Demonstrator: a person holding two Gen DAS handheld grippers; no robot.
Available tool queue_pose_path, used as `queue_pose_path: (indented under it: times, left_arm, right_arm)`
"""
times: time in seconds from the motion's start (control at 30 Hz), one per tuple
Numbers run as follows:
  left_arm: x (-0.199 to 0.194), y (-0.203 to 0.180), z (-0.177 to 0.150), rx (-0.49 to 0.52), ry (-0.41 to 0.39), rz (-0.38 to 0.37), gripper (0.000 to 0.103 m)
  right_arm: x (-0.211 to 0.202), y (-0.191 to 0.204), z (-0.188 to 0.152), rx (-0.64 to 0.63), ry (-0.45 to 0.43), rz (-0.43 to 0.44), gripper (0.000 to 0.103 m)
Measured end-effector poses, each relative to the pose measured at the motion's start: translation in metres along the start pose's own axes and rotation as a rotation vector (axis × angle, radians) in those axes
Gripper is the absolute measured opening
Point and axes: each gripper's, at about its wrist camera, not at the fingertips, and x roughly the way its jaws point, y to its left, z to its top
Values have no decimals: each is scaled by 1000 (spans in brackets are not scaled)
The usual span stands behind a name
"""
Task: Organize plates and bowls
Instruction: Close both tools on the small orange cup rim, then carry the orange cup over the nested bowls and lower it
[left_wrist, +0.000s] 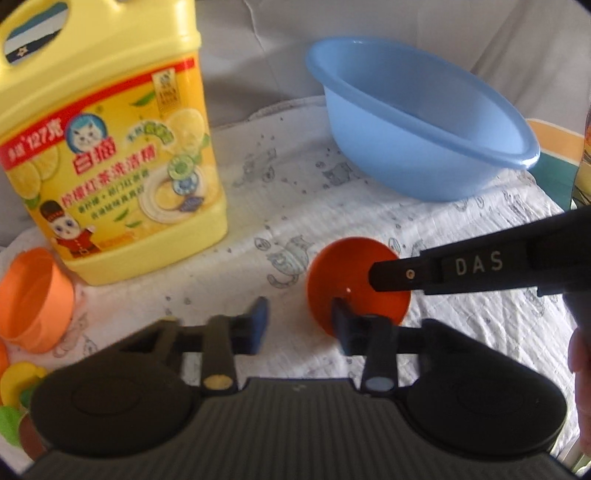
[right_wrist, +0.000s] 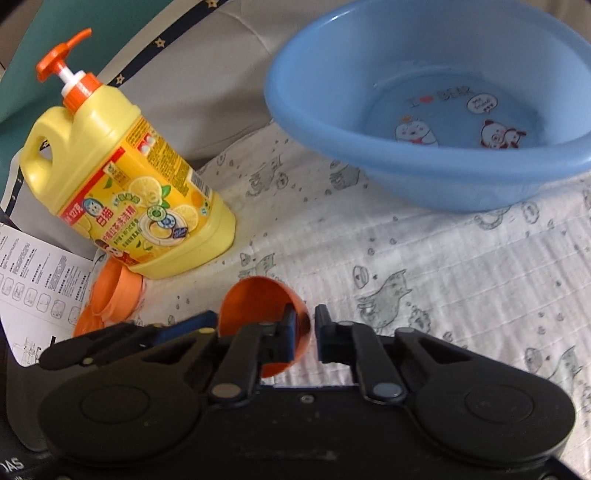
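1. Orange bowl: tilted on cloth, centre-near; right gripper straddles its rim, jaws not closed.
2. Left gripper: wide open, empty.
3. Blue basin far right, empty; orange cups left unsorted. Early stage.

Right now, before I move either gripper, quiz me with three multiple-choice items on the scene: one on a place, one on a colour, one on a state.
1. The right gripper's fingers are placed:
A. astride the orange bowl's rim
B. inside the basin
C. around the bottle's pump

2. The basin is:
A. green
B. blue
C. white

3. The left gripper's jaws stand:
A. shut on a cup
B. shut on nothing
C. open

Answers:
1. A, the right gripper has one finger inside the orange bowl and one outside.
2. B, the basin has a light blue wall.
3. C, the left gripper shows a wide gap.
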Motion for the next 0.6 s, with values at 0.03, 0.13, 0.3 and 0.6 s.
queue_pose_path:
  times: [0.03, 0.13, 0.3, 0.6]
  left_arm:
    - [0, 0, -2, 0, 4, -9, 22]
    - [-2, -1, -7, 12, 6, -11, 16]
    - [-15, 3, -12, -3, 11, -8, 16]
    - [-58, 6, -29, -9, 32, 10, 16]
  right_arm:
    - [1, 2, -1, -1, 2, 5, 10]
    - [2, 10, -6, -17, 11, 17, 10]
    - [-5, 20, -14, -22, 22, 24, 10]
    - [-26, 47, -34, -52, 59, 50, 10]
